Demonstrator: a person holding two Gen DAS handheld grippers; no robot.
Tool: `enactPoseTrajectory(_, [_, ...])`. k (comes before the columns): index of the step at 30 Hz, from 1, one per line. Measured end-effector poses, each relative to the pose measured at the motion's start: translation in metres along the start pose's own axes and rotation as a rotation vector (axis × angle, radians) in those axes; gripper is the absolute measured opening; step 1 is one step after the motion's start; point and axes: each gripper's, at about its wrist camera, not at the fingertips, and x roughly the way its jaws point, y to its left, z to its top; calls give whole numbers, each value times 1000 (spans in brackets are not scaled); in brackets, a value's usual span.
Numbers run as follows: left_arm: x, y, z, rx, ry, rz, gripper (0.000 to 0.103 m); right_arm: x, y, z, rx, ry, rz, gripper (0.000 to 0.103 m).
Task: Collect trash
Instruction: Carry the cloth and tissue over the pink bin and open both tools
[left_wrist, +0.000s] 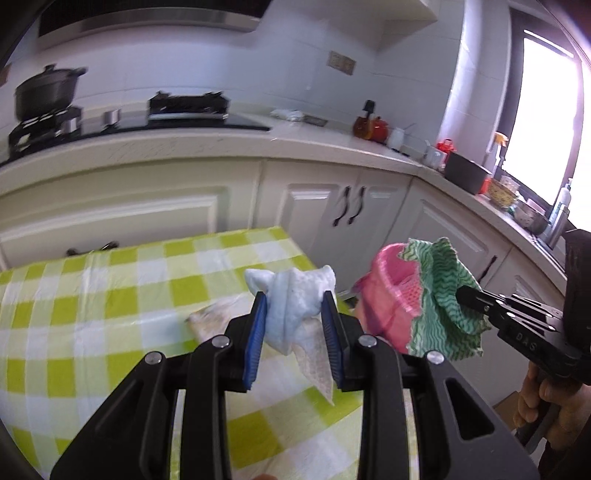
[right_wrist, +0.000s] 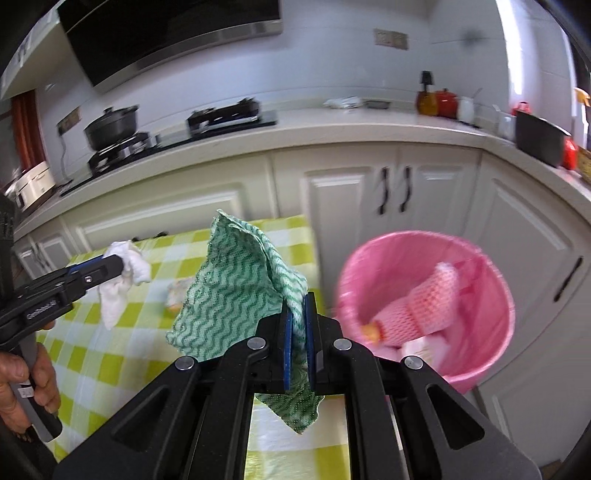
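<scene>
Left gripper: clamped on white paper towel, pads wide apart around the bulky wad, tail hanging loose below. Held above green-checked table, not yet over the bin.

Right gripper: pressed nearly together on a thin edge of green wavy-patterned cloth; most of the cloth standing free above and left of the pads, a corner drooping beneath. Positioned beside pink trash bin, short of its rim.

Bin: lined in pink, standing off the table's right edge against white cabinets. Already holding a netted foam sleeve and other pale scraps, not identifiable.

Remaining on table: one small crumpled scrap, uncollected.

Judged stage: carry to bin, two items in hand, release pending.

Risks noted:
- Green cloth gripped by a narrow margin only; likely to slip free before reaching the opening if swung quickly.
- Cloth broad and limp; liable to drape over the rim rather than fall inside if released near the edge.
- Paper towel tail loose; may snag on the table edge or tear away from the wad.
- Both grippers converging on one opening; collision probable if brought in together.
- Light bin; may tip if struck.
</scene>
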Motion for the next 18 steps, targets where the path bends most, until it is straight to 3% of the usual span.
enactPoseTrajectory(8, [44, -83, 45, 111, -8, -108, 29, -7, -86, 24, 97, -62, -135, 8])
enactPoseTrajectory(18, [111, -158, 71, 175, 45, -195, 29, 23, -161, 26, 183, -30, -253, 8])
